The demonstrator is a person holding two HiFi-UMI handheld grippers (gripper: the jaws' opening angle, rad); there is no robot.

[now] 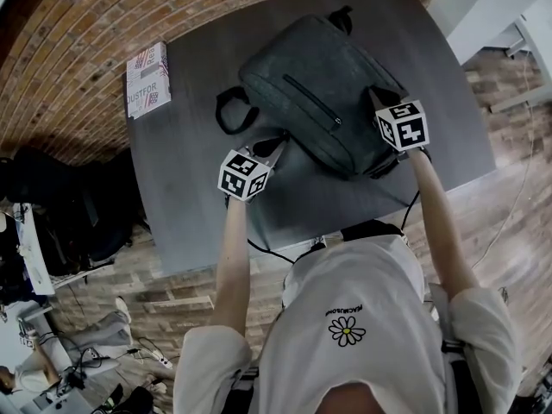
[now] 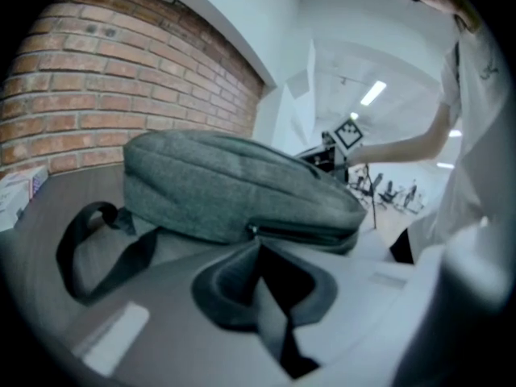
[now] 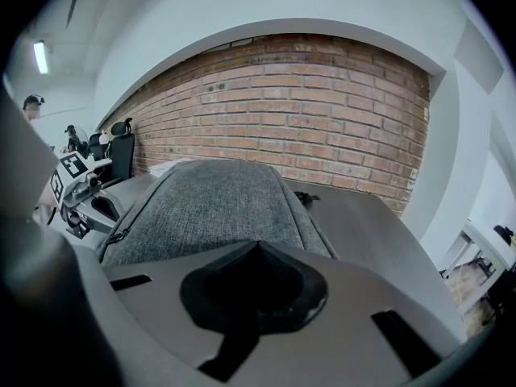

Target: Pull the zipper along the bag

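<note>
A grey backpack [image 1: 319, 84] [image 2: 218, 184] [image 3: 210, 200] lies flat on the dark table [image 1: 190, 197]. My left gripper [image 1: 274, 145] [image 2: 258, 244] sits at the bag's near side. Its jaws are shut, with the tips on the small zipper pull [image 2: 251, 230] at the left end of the side zipper [image 2: 314, 230]. My right gripper [image 1: 378, 100] [image 3: 258, 247] is at the bag's right end. Those jaws are closed too, and their tip is pressed into the grey fabric edge. The bag's near rim is hidden behind the jaws.
A black strap loop [image 1: 228, 110] [image 2: 81, 240] lies on the table left of the bag. A printed box [image 1: 147, 78] [image 2: 16, 188] sits near the table's far left corner. A brick wall runs behind the table. The front table edge [image 1: 285, 240] is close to the person.
</note>
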